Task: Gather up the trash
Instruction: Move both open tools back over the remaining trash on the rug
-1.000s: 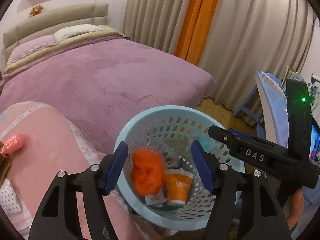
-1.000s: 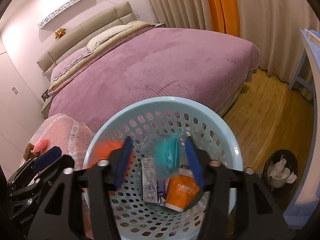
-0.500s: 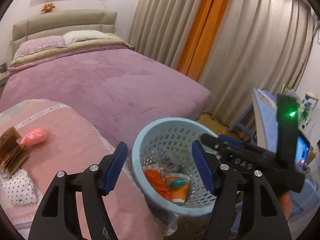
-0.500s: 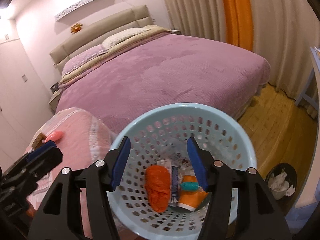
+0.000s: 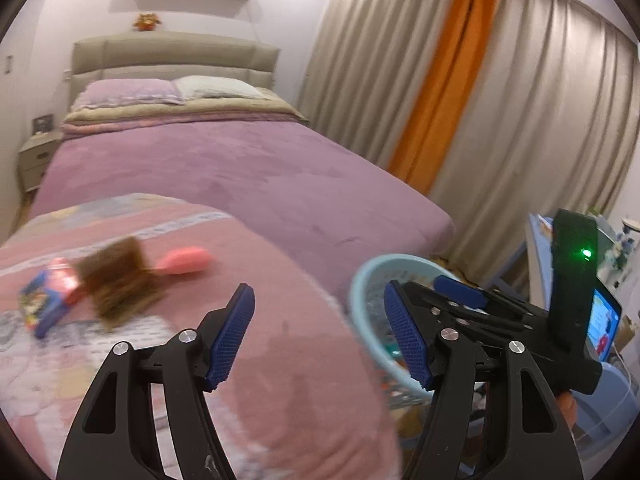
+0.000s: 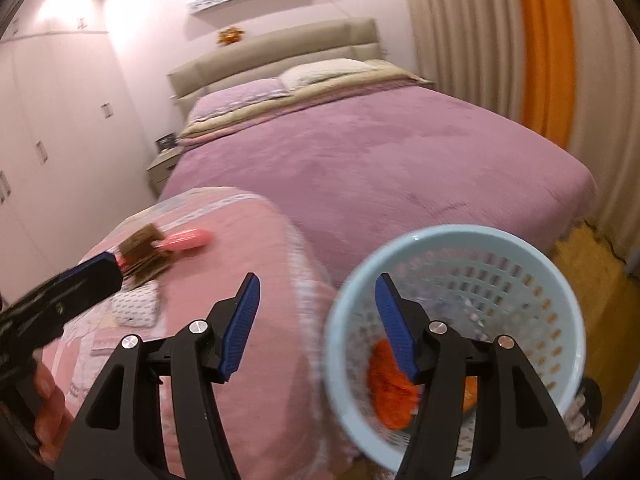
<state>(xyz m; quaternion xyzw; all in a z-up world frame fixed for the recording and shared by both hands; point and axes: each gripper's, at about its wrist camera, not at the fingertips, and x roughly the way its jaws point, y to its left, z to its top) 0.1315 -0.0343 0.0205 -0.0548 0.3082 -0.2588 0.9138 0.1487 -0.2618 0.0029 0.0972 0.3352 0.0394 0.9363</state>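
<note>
My left gripper [image 5: 320, 336] hangs over a pink quilted cover [image 5: 280, 360], its jaws opening with nothing between them. Ahead of it to the left lie a blue and red packet [image 5: 48, 300], a brown wad [image 5: 120, 280] and a pink oblong thing [image 5: 186, 260], all blurred. My right gripper [image 6: 318, 324] is also opening and empty, over the cover's edge beside a light blue perforated basket [image 6: 440, 236]. An orange crumpled wad [image 6: 388, 396] and an orange cup [image 6: 472, 392] lie in the basket.
A large bed with a purple cover [image 5: 224, 176] fills the middle, with curtains [image 5: 520, 120] behind it. A white dotted packet [image 6: 134, 304] lies on the pink cover. A dark bin [image 6: 592, 396] stands on the wooden floor [image 6: 576, 248]. A blue table and a lit screen [image 5: 604, 324] are at the right.
Both grippers swung left, from above the basket to over the pink cover. The teal piece between my right fingers a second ago landed in the basket. The basket now sits to the right.
</note>
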